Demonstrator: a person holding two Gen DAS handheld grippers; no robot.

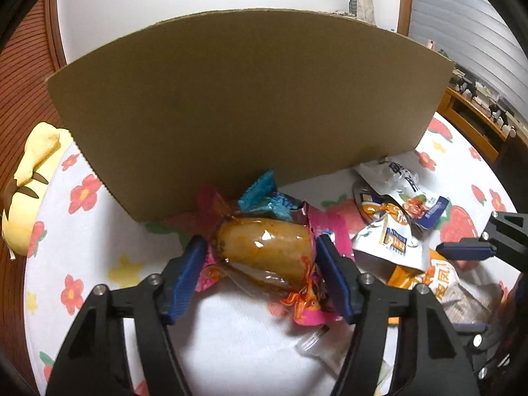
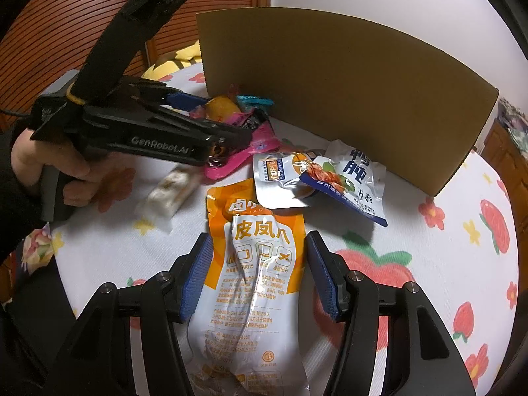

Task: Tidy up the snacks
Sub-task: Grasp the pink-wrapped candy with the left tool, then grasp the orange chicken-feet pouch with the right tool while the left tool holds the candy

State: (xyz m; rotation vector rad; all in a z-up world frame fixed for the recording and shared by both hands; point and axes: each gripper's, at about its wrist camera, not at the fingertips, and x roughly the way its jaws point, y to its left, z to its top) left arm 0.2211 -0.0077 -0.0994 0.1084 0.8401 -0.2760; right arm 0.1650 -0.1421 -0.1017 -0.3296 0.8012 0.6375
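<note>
My left gripper [image 1: 260,264] straddles a pink-ended clear packet [image 1: 264,250] with an orange-brown snack inside, lying just in front of the cardboard box [image 1: 231,99]; its blue pads sit at the wrapper's crinkled ends, the left one touching the foil, and I cannot tell whether they press it; no print on this packet is legible. A teal wrapper [image 1: 264,194] lies between that packet and the box wall, touching both. My right gripper [image 2: 257,280] stands half open over an orange and white pouch [image 2: 257,264], further from the box than the other snacks; the pads flank it, with the right pad clear of it; its large white characters read "皮凤爪", with fine print below too small to read. Near the box lies a white and blue pouch [image 2: 349,181] lettered "鸭肫", overlapping a silver sachet [image 2: 280,181] whose label I cannot read. A pale nougat-like bar [image 2: 168,194] in clear wrap lies well apart from the box, beside my left hand [image 2: 49,161]; the left gripper's body bears "GenRobot.AI". All rests on a flower-print cloth [image 2: 429,247].
</note>
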